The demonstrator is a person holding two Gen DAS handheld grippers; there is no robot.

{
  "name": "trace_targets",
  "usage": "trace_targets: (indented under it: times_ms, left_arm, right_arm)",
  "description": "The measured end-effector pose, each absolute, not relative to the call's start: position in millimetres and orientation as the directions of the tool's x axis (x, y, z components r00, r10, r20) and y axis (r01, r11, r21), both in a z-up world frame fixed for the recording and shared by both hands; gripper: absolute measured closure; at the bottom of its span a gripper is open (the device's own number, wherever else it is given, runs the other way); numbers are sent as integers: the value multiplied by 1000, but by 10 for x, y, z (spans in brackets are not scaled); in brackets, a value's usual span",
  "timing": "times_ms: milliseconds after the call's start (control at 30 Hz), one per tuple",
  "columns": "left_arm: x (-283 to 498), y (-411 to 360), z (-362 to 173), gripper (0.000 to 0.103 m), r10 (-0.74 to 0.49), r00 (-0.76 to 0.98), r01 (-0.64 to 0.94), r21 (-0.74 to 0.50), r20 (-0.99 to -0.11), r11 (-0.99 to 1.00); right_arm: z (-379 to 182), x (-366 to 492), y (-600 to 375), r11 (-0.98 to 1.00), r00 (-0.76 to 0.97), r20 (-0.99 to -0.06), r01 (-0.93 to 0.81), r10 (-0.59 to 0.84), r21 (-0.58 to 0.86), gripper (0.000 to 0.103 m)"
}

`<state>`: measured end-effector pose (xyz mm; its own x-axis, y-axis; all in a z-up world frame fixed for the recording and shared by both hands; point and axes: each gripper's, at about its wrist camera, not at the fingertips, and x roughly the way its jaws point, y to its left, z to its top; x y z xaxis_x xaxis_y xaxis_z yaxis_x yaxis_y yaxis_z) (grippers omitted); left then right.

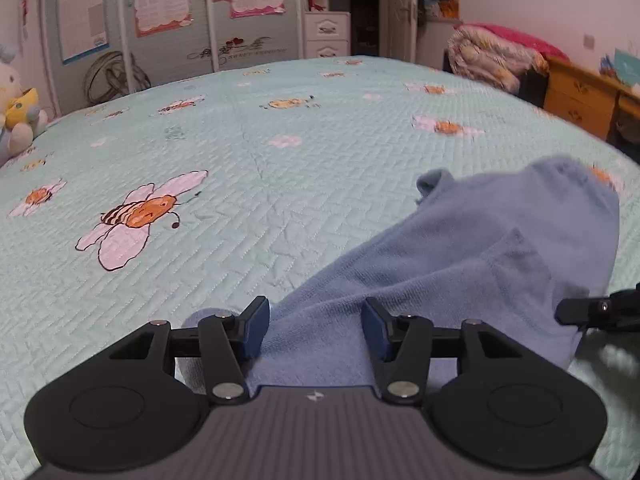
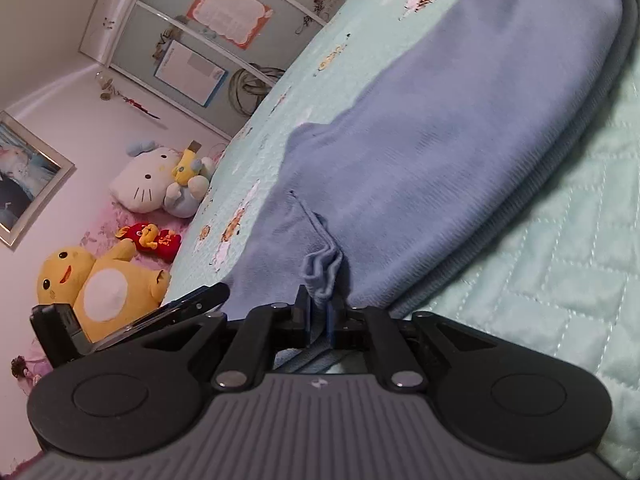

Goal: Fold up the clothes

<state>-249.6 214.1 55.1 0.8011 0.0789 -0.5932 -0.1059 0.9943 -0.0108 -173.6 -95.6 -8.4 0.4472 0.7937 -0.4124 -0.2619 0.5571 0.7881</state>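
A light blue knit garment [image 1: 472, 256] lies bunched on the mint quilted bedspread [image 1: 248, 184]. My left gripper [image 1: 316, 328] is open, its blue-padded fingers apart with a stretch of the garment lying between them. In the right wrist view the same garment [image 2: 460, 140] is draped in a long fold, dark ribbed trim along its right edge. My right gripper [image 2: 319, 312] is shut on a gathered edge of that cloth, which puckers just above the pads. The tip of the right gripper [image 1: 588, 310] pokes in at the right edge of the left wrist view.
Bee and flower prints dot the bedspread. Plush toys [image 2: 108, 276] sit at the bed's left side. A wardrobe with posters [image 1: 168, 12] stands beyond the far edge, a white drawer unit [image 1: 326, 34] beside it. A wooden dresser [image 1: 580, 100] and folded blankets [image 1: 492, 56] are at the right.
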Motion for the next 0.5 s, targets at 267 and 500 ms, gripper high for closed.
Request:
trace_targets:
  times_ms: [267,500]
  left_arm:
    - [-3232,2682,893,48,114,873,-294,-326,-473,899]
    - [-3758,2914,802,49,122,839,-398,-446,-531,802]
  right_arm:
    - [350,-1861,-939,582,532,-348,-373,772,722,80]
    - [343,-1910,-284,459,340,-330,-436,881,775,79]
